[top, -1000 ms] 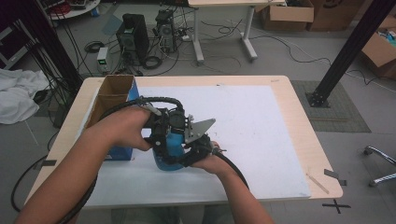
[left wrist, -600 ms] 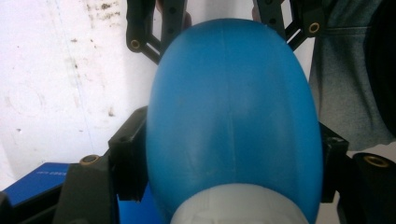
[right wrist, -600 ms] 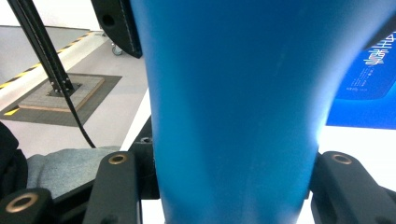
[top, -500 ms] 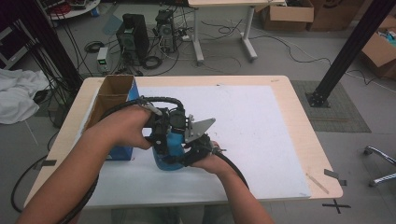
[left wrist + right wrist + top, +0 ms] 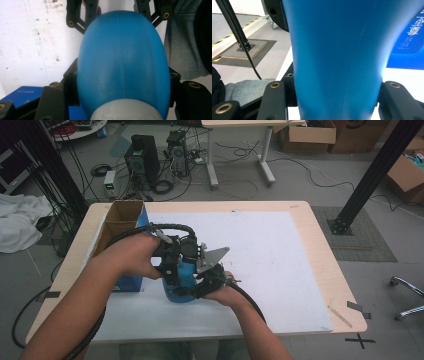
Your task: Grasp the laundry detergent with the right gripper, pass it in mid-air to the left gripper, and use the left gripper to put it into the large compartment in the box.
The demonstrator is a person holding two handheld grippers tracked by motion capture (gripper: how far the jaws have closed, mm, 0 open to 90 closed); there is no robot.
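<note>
Near the front edge of the white-topped bench (image 5: 280, 270), both hand-held grippers grip one blue bottle (image 5: 181, 282) standing upright. The right hand-held gripper (image 5: 207, 282) is clenched on the bottle's lower body. The left hand-held gripper (image 5: 172, 257), whose jaws have just been closing, now clamps the bottle near its pale cap (image 5: 126, 110). Behind them, an open blue cardboard box (image 5: 122, 227) sits at the bench's left edge.

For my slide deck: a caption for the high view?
Both grippers, left gripper and right gripper, clamp a blue bottle beside an open cardboard box.
</note>
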